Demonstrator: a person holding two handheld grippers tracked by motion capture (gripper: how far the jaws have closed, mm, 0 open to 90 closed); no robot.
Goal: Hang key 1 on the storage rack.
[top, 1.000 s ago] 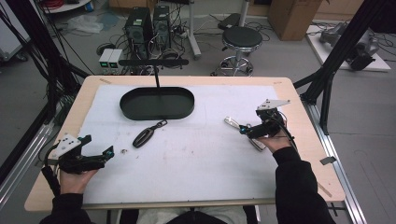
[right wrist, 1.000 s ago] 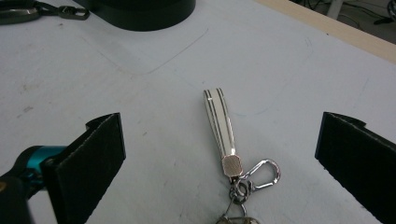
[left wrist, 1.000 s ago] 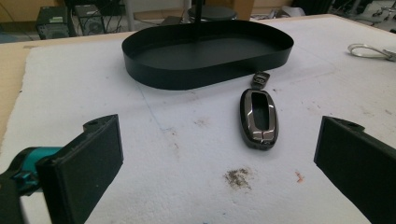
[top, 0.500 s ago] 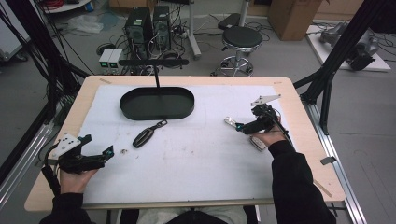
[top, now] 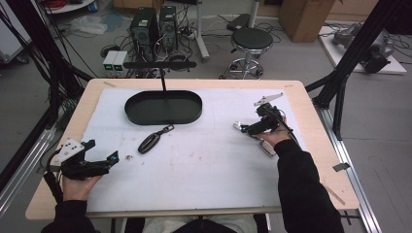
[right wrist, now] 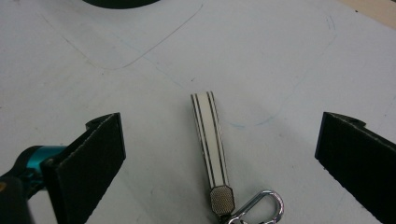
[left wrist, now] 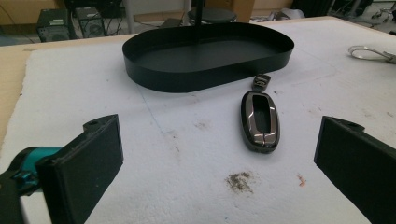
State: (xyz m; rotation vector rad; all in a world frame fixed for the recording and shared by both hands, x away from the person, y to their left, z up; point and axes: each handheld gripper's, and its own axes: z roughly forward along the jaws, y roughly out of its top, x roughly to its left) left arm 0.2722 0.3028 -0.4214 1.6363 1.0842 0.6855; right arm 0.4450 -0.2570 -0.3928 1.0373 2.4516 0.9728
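A white key strap (right wrist: 209,135) with dark stripes lies on the white mat, with a silver carabiner (right wrist: 261,207) at its near end. My right gripper (right wrist: 220,126) is open, one jaw on each side of the strap and neither touching it. In the high view the right gripper (top: 251,127) is right of centre, and the strap's end (top: 237,125) pokes out to its left. A dark car key fob (left wrist: 260,121) lies ahead of my open left gripper (left wrist: 219,130). In the high view the fob (top: 149,142) is up and right of the left gripper (top: 103,151).
A black oval tray (top: 131,114) sits at the back of the mat, beyond the fob; its rim (left wrist: 140,70) stands low. A black post (top: 163,80) rises behind it. A small pale piece (top: 267,148) lies by the right wrist. Dirt specks (left wrist: 239,179) mark the mat.
My right gripper has moved left and lower, over the strap, which now lies between its jaws. The left gripper, the fob and the tray have not moved.
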